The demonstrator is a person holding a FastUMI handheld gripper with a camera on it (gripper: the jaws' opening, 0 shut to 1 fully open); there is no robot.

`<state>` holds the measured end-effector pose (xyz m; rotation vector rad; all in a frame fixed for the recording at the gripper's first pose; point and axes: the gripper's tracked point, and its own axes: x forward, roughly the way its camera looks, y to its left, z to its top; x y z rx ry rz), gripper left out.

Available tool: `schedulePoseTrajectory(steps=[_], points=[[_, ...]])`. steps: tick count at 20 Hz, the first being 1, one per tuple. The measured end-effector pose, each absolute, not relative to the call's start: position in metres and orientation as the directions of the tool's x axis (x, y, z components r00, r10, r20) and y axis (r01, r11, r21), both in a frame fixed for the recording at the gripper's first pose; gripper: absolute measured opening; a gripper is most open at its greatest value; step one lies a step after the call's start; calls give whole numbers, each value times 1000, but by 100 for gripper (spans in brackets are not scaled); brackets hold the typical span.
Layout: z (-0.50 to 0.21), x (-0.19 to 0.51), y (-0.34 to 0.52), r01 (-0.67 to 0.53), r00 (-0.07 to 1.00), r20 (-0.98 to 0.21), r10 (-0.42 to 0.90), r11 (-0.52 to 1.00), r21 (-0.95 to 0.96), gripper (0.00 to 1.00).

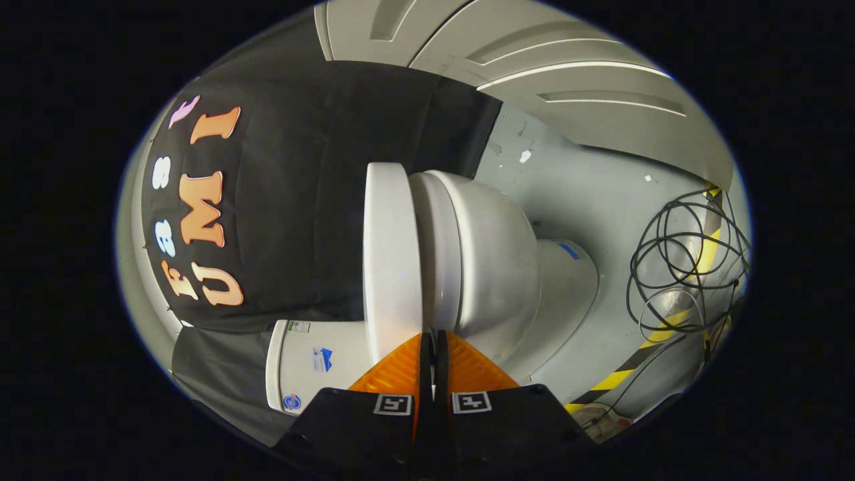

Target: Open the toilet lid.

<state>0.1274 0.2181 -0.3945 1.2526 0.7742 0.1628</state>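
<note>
Gripper view:
Gripper (433, 341): fingers pressed together, pinching nothing.
Lid (391, 254): down on the bowl (487, 260), just ahead of the fingertips.
Axis: the lid's edge runs straight away from the fingers; tank (314, 364) beside them.

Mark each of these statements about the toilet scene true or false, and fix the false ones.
1. The tool has its fingers nearly together, with nothing between them. True.
2. The flat white plastic toilet lid is lifted well away from the white ceramic bowl. False: it lies against the seat and bowl, closed.
3. A tangle of thin black cable lies on the grey floor beyond the toilet. True.
4. The tool's fingertips sit close to the edge of the lid. True.
5. The striped floor tape is red and white. False: it is yellow and black.
</note>
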Motion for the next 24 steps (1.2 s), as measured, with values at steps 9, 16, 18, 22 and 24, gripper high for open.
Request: schedulePoseTrajectory(steps=[9,16,18,22,24], points=[[-387,125,221,381,763,-407,503,159,911,8],[-363,132,223,262,782,-475,404,479,838,8],[-343,131,226,243,789,-460,406,481,842,8],[-329,142,229,205,816,-477,325,610,766,8],[-309,143,234,190,824,-479,303,649,736,8]])
